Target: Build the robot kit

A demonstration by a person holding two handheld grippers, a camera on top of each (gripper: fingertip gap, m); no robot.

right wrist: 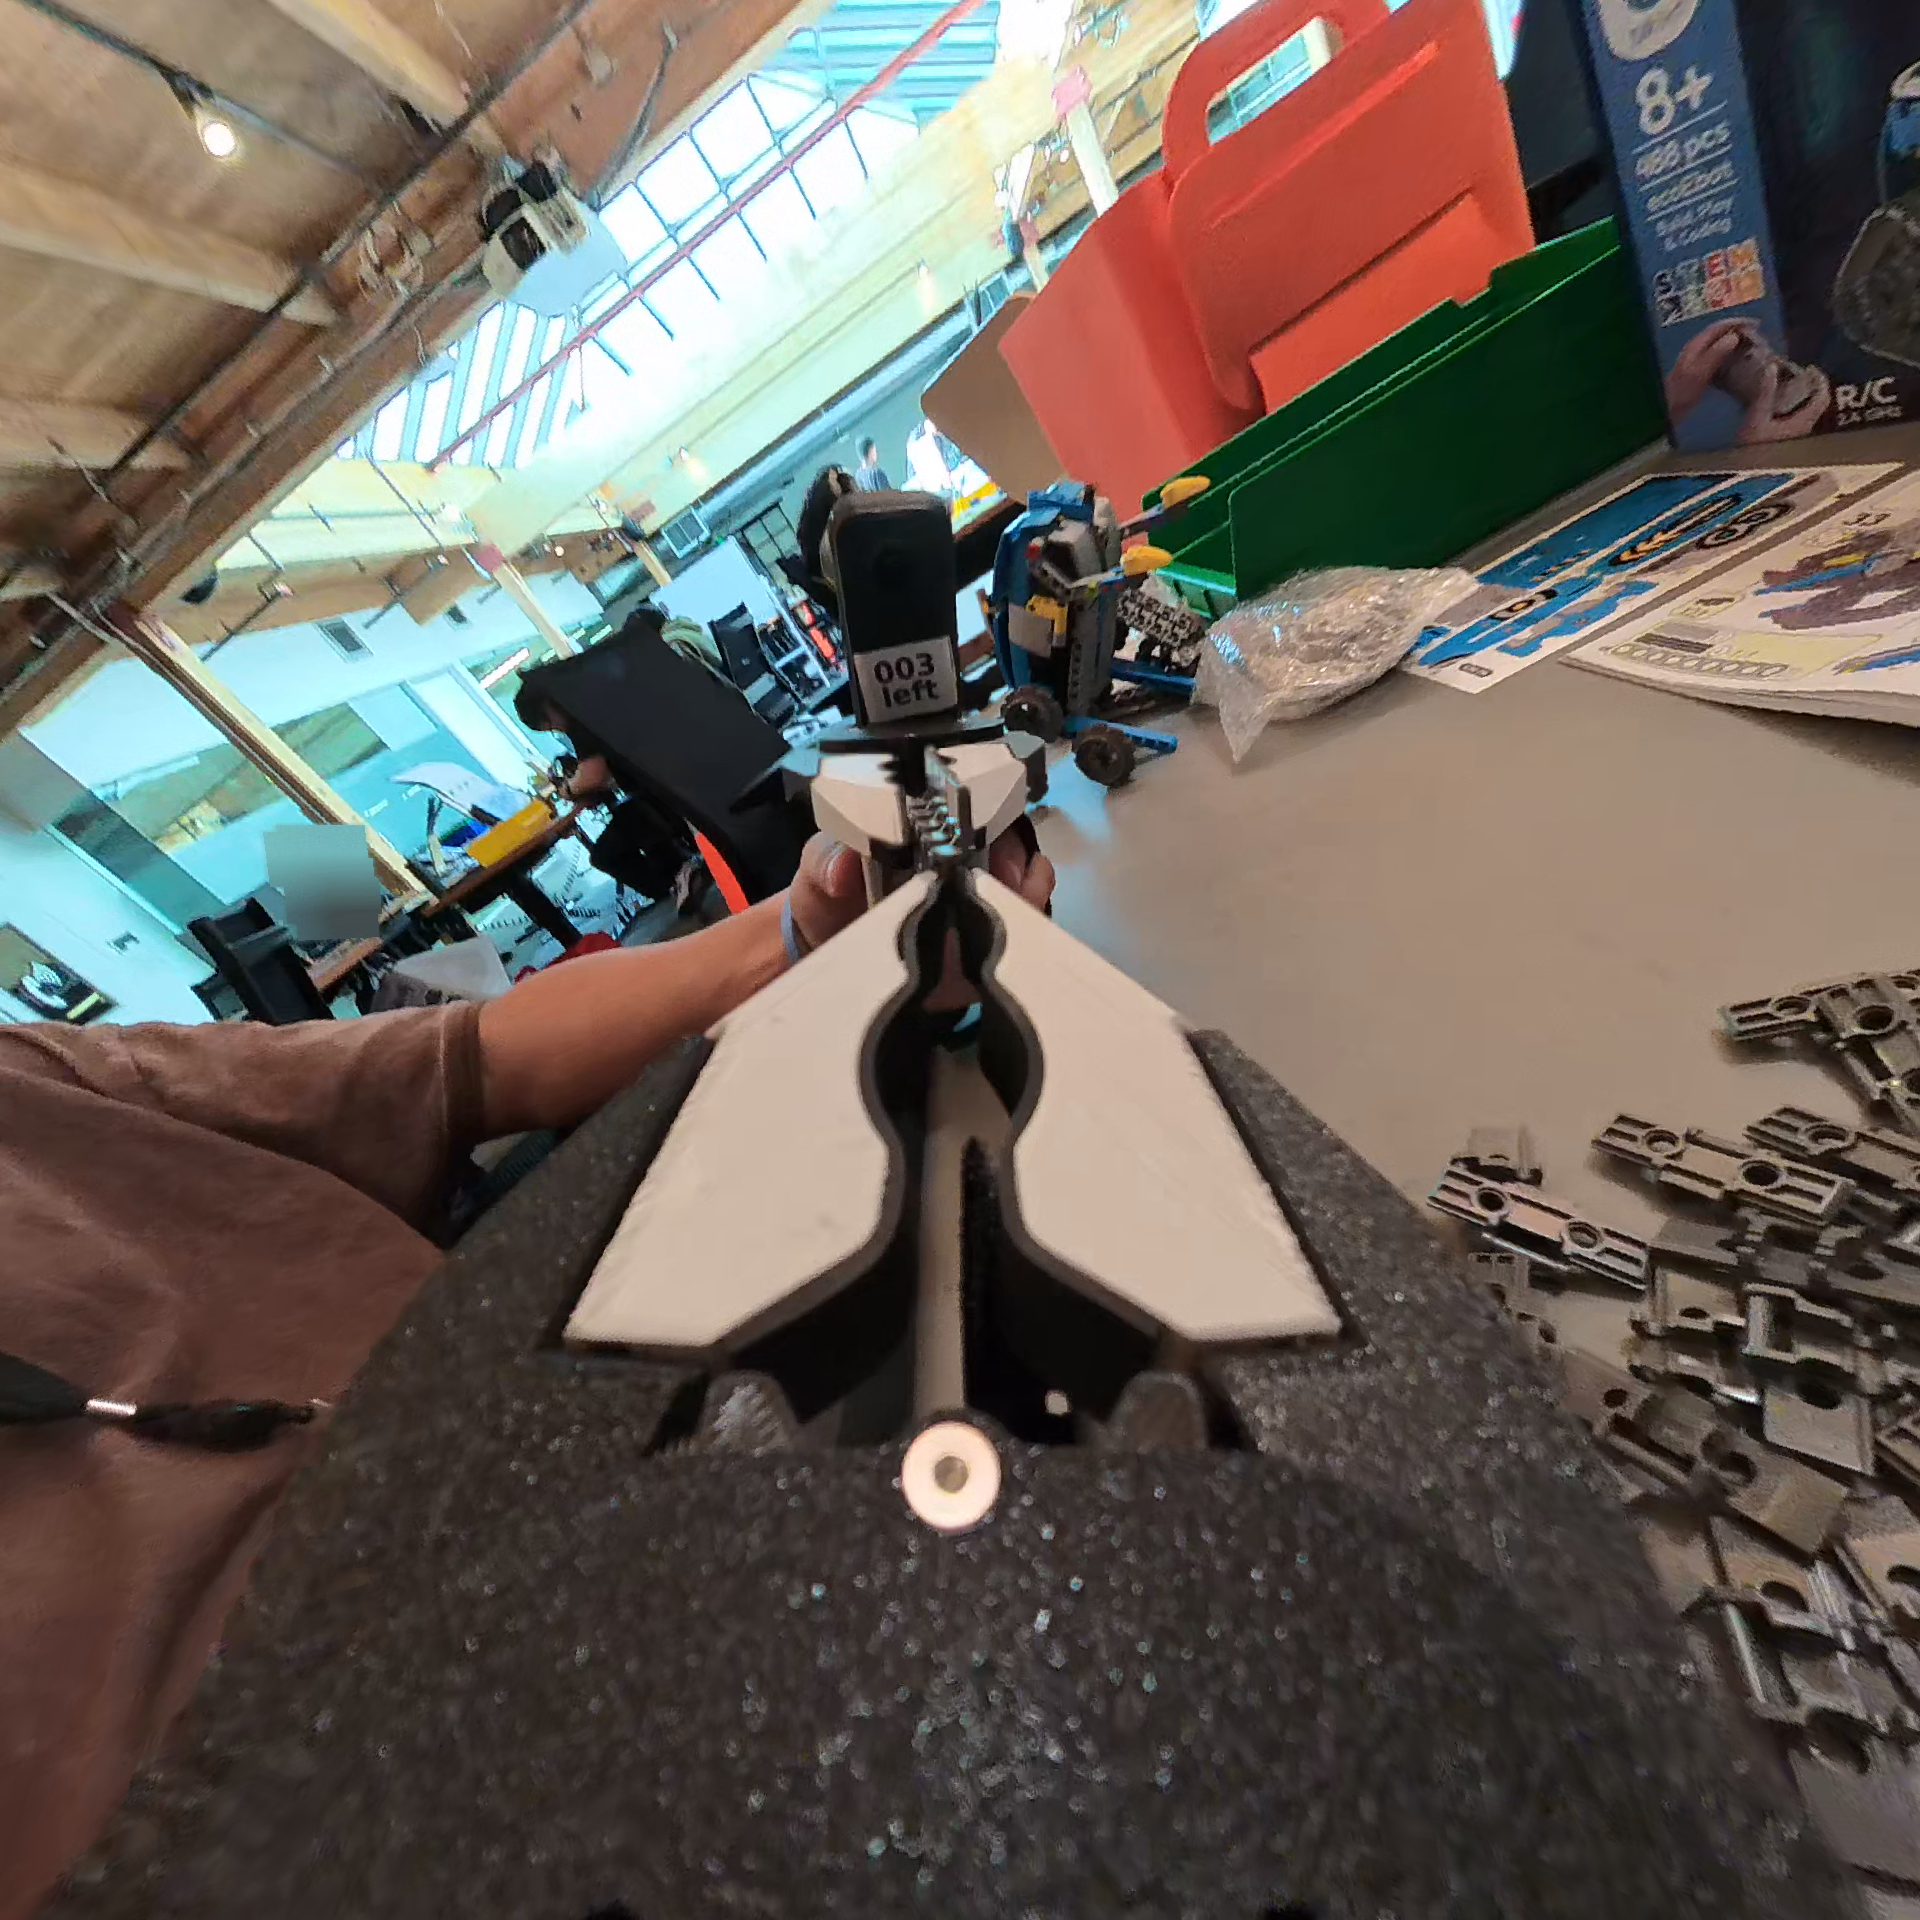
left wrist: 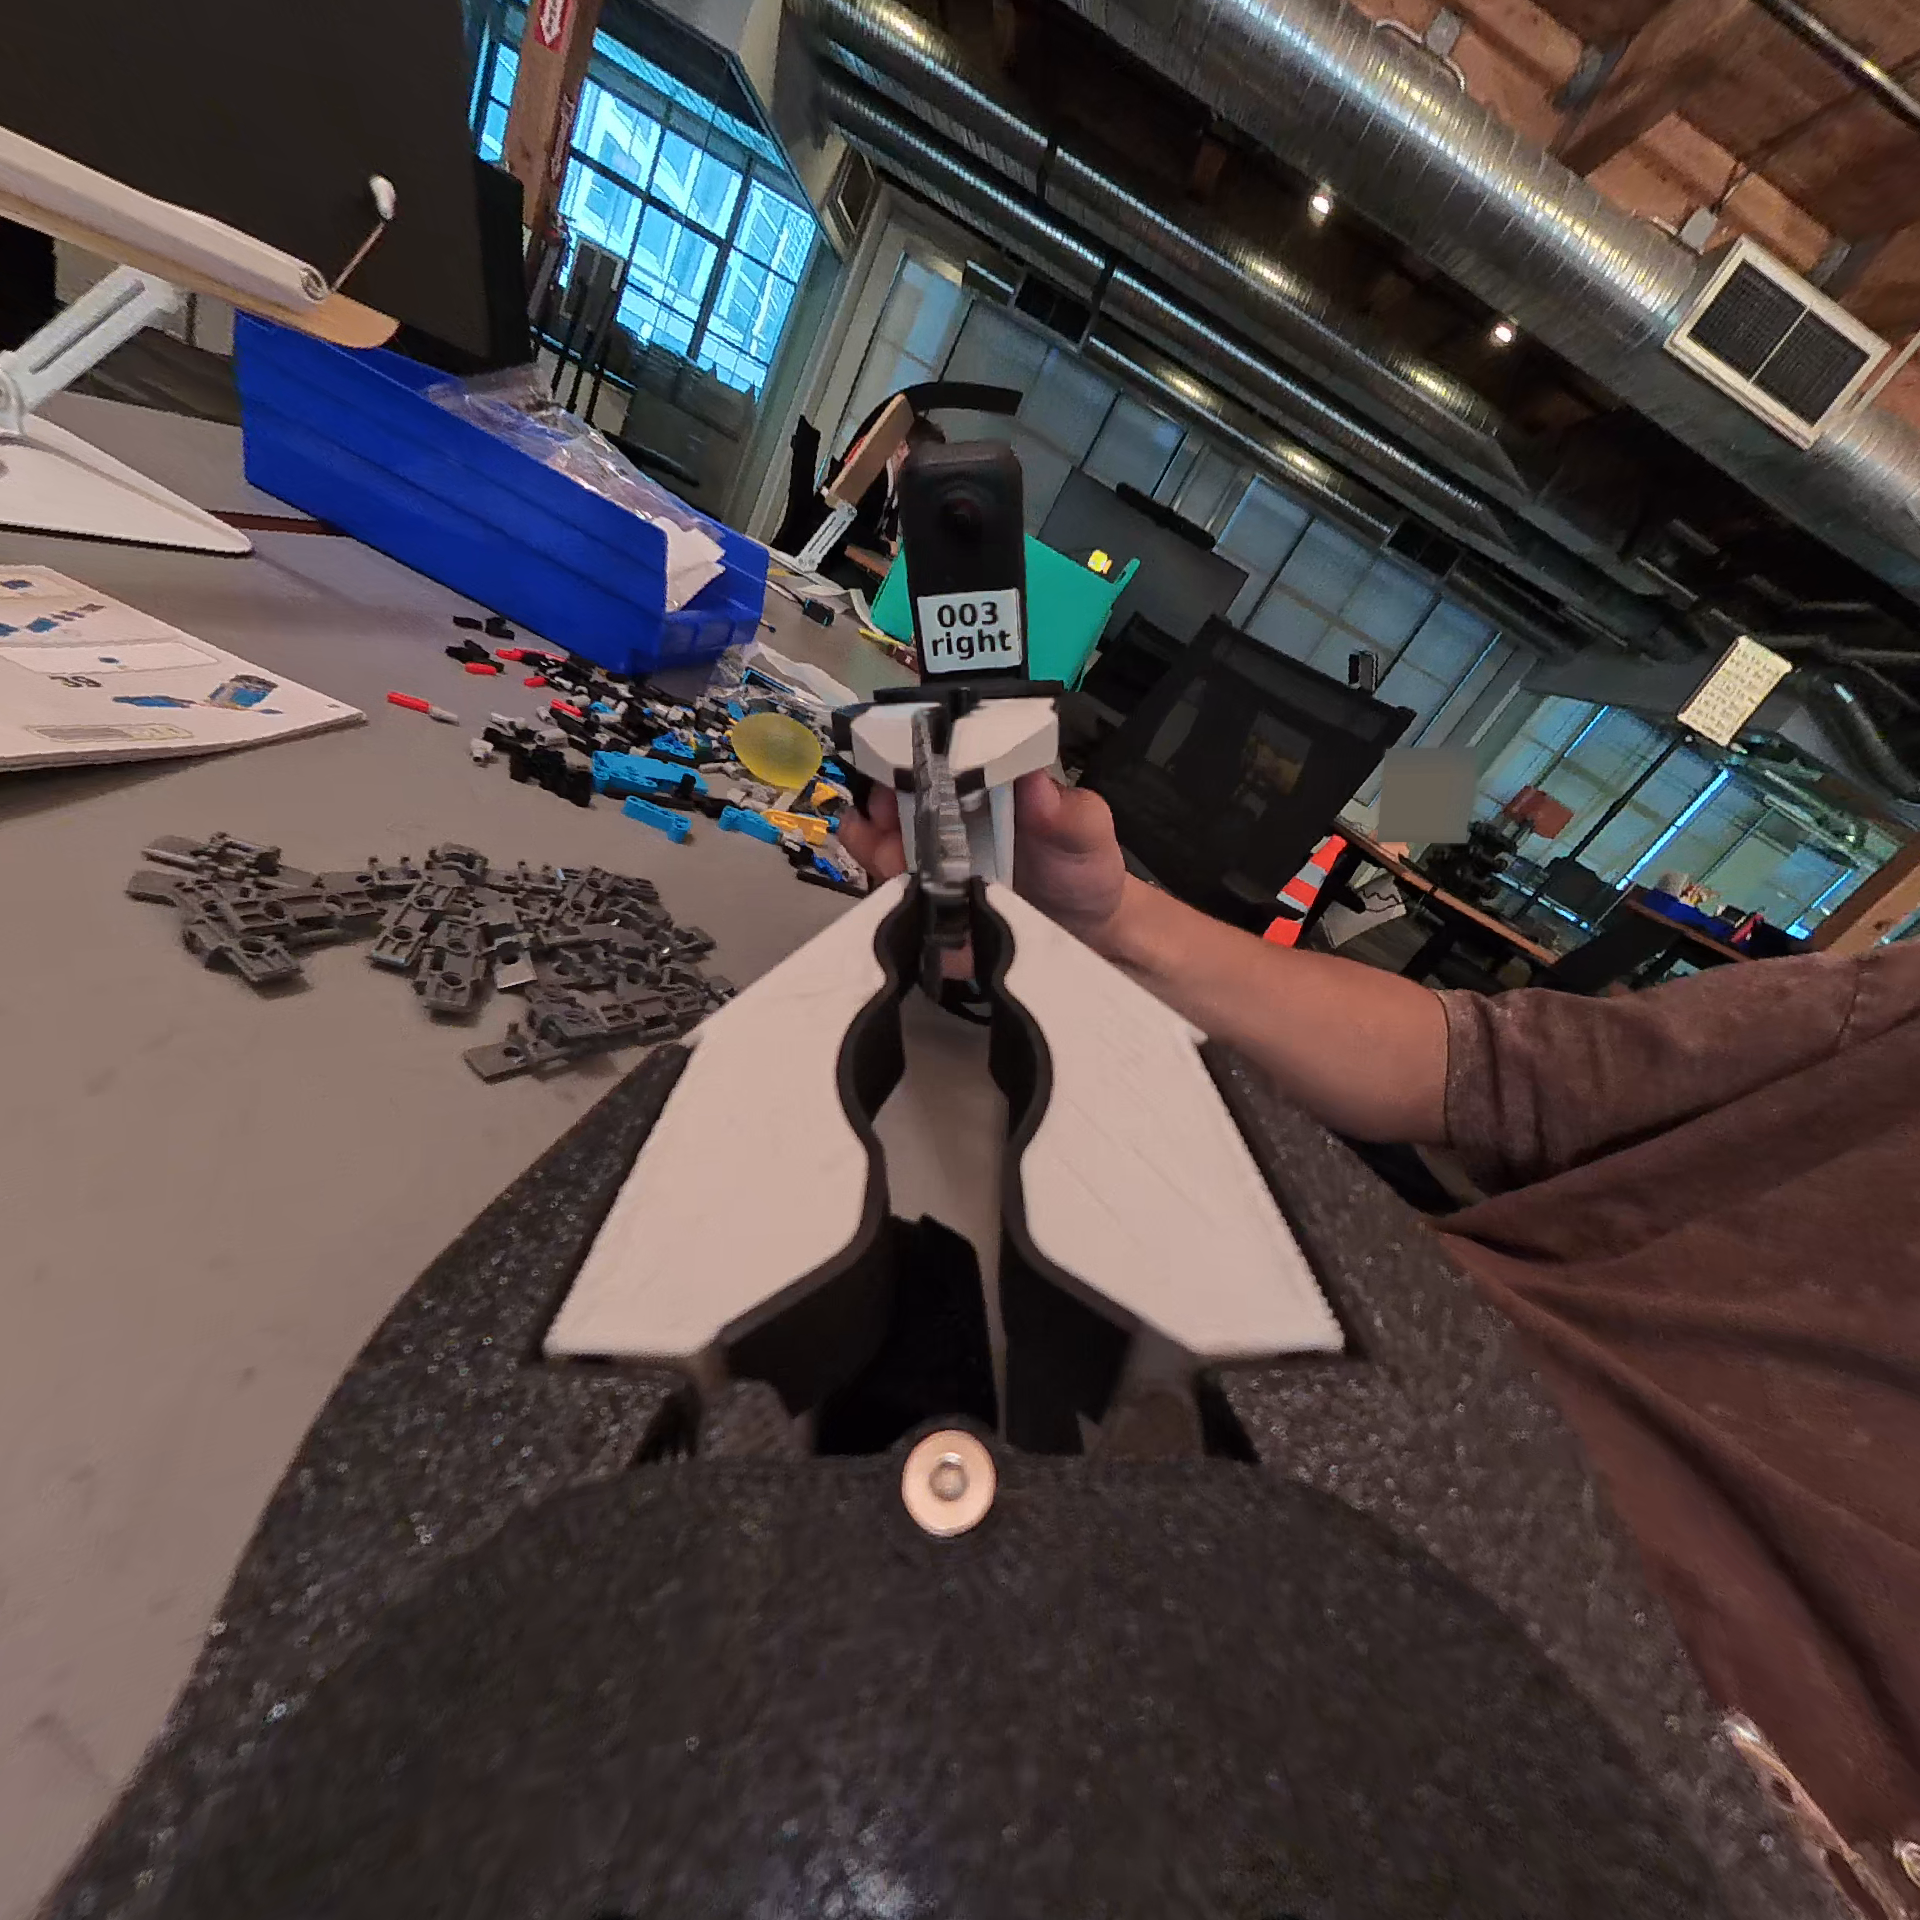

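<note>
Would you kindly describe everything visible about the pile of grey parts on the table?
The grey parts are small flat plastic pieces with round holes, many alike, heaped loosely and overlapping on the grey table. In the right wrist view the pile lies just right of the right gripper. No gripper touches the pile.

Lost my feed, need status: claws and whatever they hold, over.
Left claw shut on grey strip. Right claw shut on its other end. Loose grey parts pile on table, apart.

surface: a grey table [left wrist: 260,1143] was used
near pile: grey plates [left wrist: 436,935] were dumped loose
further back: mixed small bricks [left wrist: 644,748], blue bin [left wrist: 468,499]
right side: instruction sheets [right wrist: 1704,603], crumpled bag [right wrist: 1320,634], half-built model [right wrist: 1081,634]
</note>
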